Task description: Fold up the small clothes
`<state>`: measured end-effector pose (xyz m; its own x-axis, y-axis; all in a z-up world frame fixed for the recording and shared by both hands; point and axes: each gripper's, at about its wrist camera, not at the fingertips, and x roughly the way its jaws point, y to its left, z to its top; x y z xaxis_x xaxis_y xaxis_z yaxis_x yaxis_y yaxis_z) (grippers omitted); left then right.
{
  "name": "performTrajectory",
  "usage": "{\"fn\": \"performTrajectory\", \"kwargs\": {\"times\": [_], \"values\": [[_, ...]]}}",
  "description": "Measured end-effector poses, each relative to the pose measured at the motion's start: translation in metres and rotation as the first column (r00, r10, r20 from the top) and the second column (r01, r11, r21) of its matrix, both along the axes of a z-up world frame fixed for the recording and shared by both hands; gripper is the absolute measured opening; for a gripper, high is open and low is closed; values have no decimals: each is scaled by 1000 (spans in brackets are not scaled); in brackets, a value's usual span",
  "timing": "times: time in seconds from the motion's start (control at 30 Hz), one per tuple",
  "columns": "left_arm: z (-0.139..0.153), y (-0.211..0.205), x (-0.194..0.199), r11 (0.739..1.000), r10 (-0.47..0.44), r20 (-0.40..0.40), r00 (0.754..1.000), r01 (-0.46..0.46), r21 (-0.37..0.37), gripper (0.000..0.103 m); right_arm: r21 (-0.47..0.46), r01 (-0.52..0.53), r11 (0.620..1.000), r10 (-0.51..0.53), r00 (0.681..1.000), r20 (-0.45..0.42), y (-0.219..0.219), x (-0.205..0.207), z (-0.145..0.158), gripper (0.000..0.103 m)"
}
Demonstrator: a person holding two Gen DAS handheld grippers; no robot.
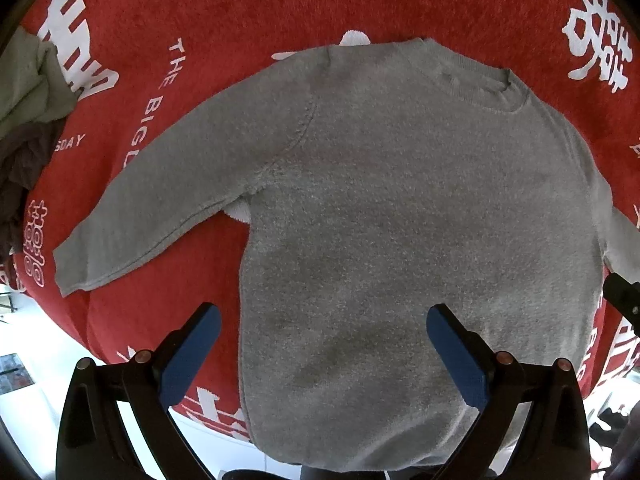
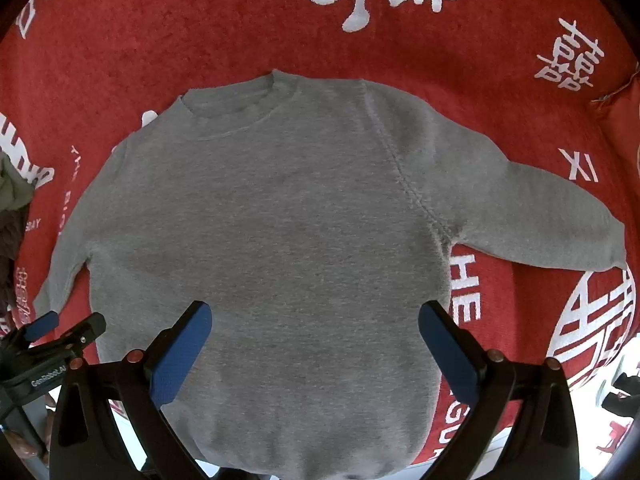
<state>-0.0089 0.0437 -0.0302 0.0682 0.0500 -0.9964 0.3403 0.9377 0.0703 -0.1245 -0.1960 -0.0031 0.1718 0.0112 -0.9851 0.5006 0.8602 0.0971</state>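
Grey sweater (image 1: 400,220) flat on red cloth (image 1: 260,12) with white lettering, collar at far side, both sleeves spread outward, hem hanging over near edge. Left tongs (image 1: 324,320) apart, hovering above lower left part of sweater, gripping nothing. Right tongs (image 2: 316,316) apart too, empty, above hem middle. Heap of clothes (image 1: 28,120), greenish and dark, at far left, apart from left sleeve cuff. Nothing lying on sweater.
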Motion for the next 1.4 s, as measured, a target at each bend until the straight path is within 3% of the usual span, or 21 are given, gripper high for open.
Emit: {"fn": "performTrajectory", "kwargs": {"times": [0.77, 0.9, 0.97, 1.1, 1.2, 1.3, 1.4], "values": [[-2, 19, 2, 996, 54, -26, 998, -56, -74, 103, -26, -9, 1000, 9, 1000, -23, 12, 7, 0, 103], [-1, 20, 3, 991, 56, -34, 998, -60, -121, 103, -23, -16, 1000, 15, 1000, -16, 18, 9, 2, 103], [1, 31, 7, 974, 97, -44, 994, -104, -202, 103, -30, -30, 999, 29, 999, -16, 24, 11, 4, 103], [-3, 74, 20, 902, 252, -86, 964, -266, -341, 103, -43, -78, 996, 78, 997, -9, 41, 21, 8, 103], [-10, 128, 33, 825, 399, -82, 913, -397, -401, 103, -30, -118, 993, 118, 993, 14, 58, 31, 9, 103], [-21, 205, 39, 653, 585, -118, 802, -552, -519, 103, -9, -153, 988, 153, 988, 31, 75, 41, 7, 103], [-39, 260, 36, 513, 689, -171, 705, -640, -571, 103, 21, -190, 982, 189, 981, 33, 93, 50, 2, 103]]}}
